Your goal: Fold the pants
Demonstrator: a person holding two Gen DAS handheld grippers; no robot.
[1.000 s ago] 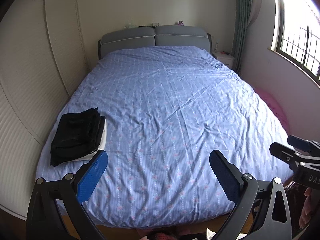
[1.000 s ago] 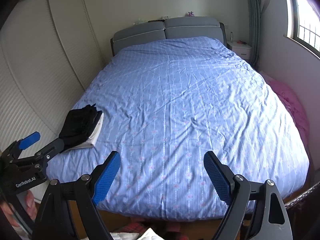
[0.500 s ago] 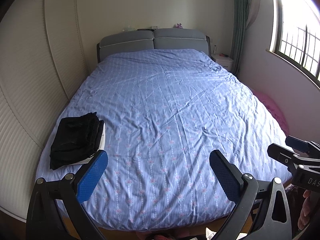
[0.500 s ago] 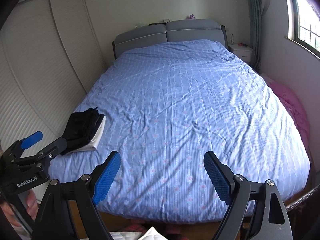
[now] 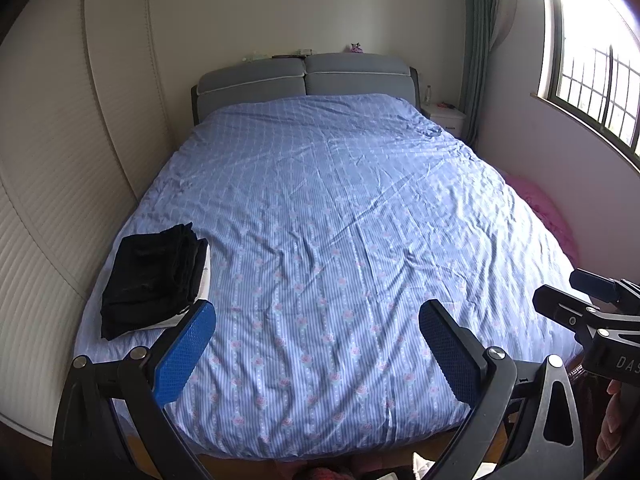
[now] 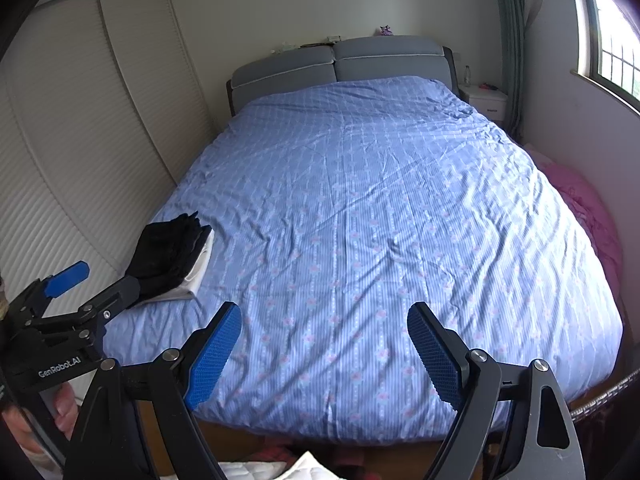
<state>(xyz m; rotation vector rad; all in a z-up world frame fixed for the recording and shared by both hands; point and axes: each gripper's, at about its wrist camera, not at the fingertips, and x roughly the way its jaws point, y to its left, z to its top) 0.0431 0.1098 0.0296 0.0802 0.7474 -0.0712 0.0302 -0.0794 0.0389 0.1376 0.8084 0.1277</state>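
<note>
Folded black pants [image 5: 154, 276] lie on a folded white garment [image 5: 205, 276] at the near left corner of the bed [image 5: 340, 208], also in the right wrist view [image 6: 168, 254]. My left gripper [image 5: 316, 354] is open and empty, held above the bed's foot, right of the pile. My right gripper [image 6: 324, 354] is open and empty, also above the bed's foot. Each gripper shows at the edge of the other's view.
The bed has a blue patterned duvet [image 6: 380, 220] and a grey headboard [image 5: 306, 76]. A white ribbed wardrobe [image 5: 52, 184] stands on the left. A pink heap [image 6: 592, 208] lies on the right by the window wall. A nightstand [image 6: 486, 100] is beyond.
Both grippers have pulled back and risen a little from the bed, so more of the room shows. The jaws stay open. The pile has not moved.
</note>
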